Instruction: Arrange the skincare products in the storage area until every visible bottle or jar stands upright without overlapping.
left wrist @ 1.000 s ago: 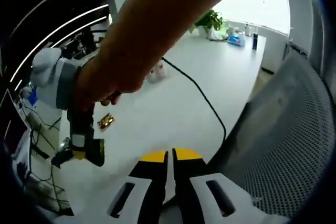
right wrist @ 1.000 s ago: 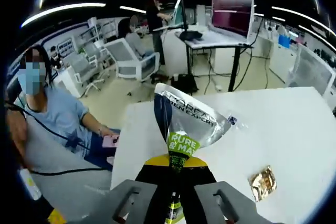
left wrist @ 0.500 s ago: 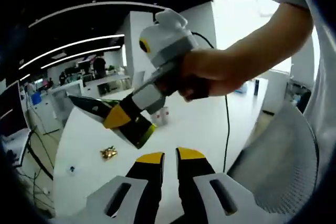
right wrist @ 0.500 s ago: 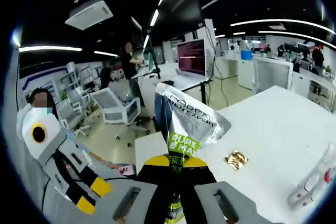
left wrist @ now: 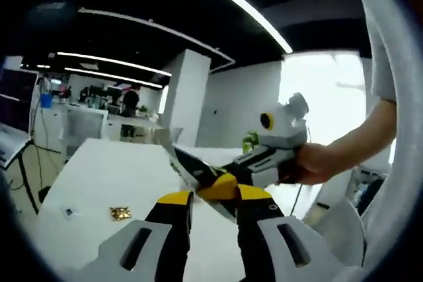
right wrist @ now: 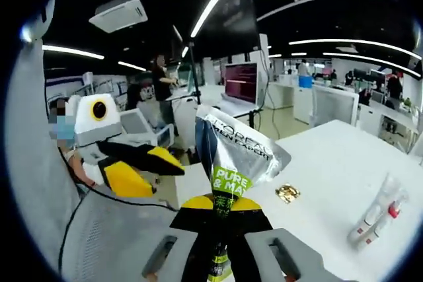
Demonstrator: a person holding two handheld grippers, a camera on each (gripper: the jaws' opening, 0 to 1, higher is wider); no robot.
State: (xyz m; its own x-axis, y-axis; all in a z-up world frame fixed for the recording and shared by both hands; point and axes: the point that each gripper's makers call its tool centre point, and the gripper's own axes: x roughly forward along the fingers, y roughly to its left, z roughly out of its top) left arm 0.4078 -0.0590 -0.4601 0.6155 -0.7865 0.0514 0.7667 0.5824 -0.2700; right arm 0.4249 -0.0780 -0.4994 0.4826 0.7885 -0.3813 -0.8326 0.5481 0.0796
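My right gripper [right wrist: 221,206] is shut on the lower end of a silver tube [right wrist: 234,153] with a green label, which stands up from the jaws. In the left gripper view a hand holds that right gripper [left wrist: 228,175] in from the right, and the silver tube [left wrist: 180,158] points left just above my left gripper [left wrist: 215,196]. The left jaws stand open, and nothing is clamped between them. The left gripper [right wrist: 149,166] also shows at the left of the right gripper view, its yellow-tipped jaws apart. Two clear bottles [right wrist: 373,219] lie on the white table [right wrist: 330,163].
A small gold wrapper [right wrist: 287,193] lies on the table, seen also as the gold wrapper [left wrist: 120,213] in the left gripper view on the table [left wrist: 99,170]. A mesh chair back [right wrist: 86,229] is near left. Desks, monitors and people fill the office behind.
Both views have swung as the hands moved. The right gripper with the tube has come close in front of the left jaws. The left jaws have spread from nearly shut to open.
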